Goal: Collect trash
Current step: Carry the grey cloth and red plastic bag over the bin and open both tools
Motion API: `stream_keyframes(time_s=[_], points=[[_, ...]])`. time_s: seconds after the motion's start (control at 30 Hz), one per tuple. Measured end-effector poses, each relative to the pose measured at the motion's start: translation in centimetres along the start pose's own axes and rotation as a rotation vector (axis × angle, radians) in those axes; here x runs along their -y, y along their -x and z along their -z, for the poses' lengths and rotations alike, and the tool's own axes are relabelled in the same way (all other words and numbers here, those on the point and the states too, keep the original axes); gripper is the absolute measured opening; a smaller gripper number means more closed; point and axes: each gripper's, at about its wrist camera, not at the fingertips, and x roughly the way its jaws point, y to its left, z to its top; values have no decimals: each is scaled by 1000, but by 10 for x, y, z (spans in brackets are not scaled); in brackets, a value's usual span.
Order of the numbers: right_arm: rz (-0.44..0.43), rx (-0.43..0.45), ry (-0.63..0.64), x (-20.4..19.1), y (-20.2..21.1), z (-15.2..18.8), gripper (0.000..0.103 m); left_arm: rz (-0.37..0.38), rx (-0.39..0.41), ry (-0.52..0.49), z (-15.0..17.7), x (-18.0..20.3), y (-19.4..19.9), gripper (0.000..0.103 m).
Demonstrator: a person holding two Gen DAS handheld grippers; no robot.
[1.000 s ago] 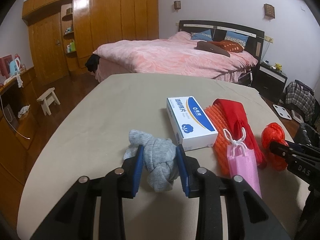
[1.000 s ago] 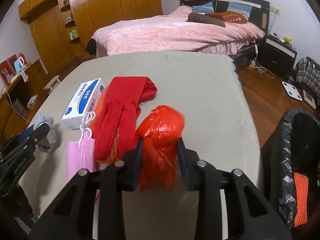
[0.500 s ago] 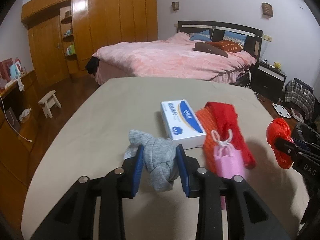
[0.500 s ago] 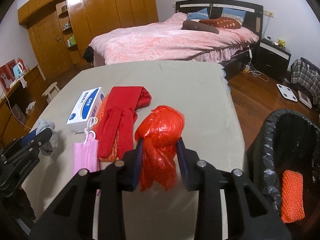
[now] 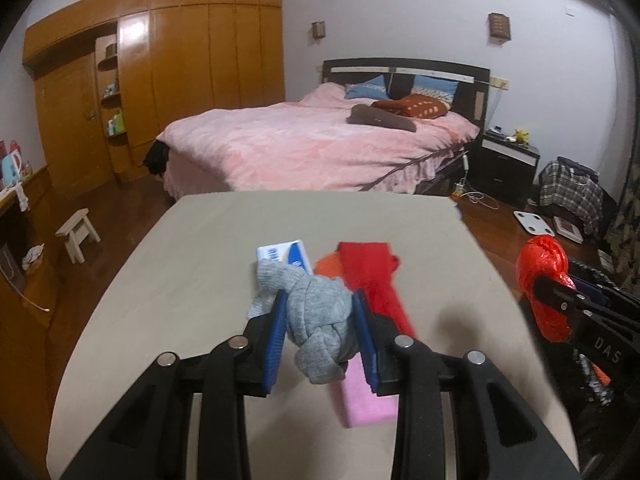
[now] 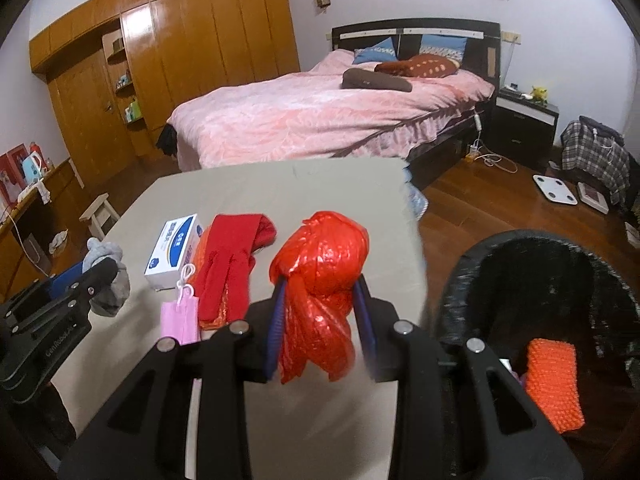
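Two tongs hover above the bench: left tongs pinching a knotted grey sock, right tongs pinching a crumpled red plastic bag near the bench's right edge.

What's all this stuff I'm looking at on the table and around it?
Grey sock: one, knotted, in left gripper.
Red plastic bag: one, in right gripper.
Box: one, white and blue, on table.
Red gloves: a pair, beside the box.
Pink mask: one, near table edge.
Bin: one, black-lined, right of table, orange mesh piece inside.
Left gripper: black, blue pads.
Right gripper: same.
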Motion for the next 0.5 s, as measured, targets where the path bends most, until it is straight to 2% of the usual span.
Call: stream_keyframes(time_s=[0.5], points=[[87,85,9,45,63,0,31,139,58,-64,-22,75,32,33]])
